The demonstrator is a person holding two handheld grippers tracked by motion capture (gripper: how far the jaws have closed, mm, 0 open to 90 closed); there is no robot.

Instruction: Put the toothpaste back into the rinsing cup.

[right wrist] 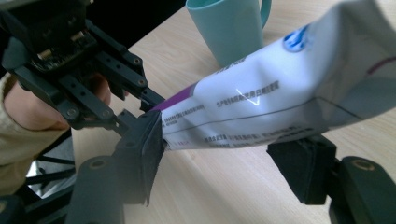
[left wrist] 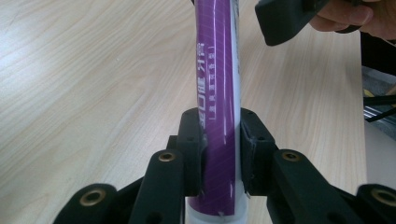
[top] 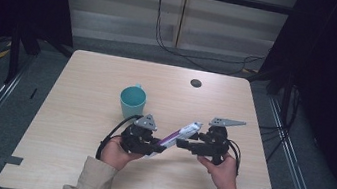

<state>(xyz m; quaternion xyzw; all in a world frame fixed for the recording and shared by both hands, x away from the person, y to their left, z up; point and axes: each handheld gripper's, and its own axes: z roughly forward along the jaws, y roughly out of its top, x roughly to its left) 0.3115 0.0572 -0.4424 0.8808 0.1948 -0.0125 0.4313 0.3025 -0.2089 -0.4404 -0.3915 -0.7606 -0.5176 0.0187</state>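
Up close, left hand-held gripper clamps purple tube; right hand-held gripper straddles it, untouching.

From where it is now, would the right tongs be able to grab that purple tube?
Probably yes. The tube already lies between the open right tongs, with nothing between them, while the left tongs hold its other end.

The person wears beige sleeves reaching to the wrists. Each gripper, the left gripper and the right gripper, is matte black, built of linked bars with brass-ringed pivots and blocky pads. Each carries a grey three-cornered plate on top and trails a black cable.
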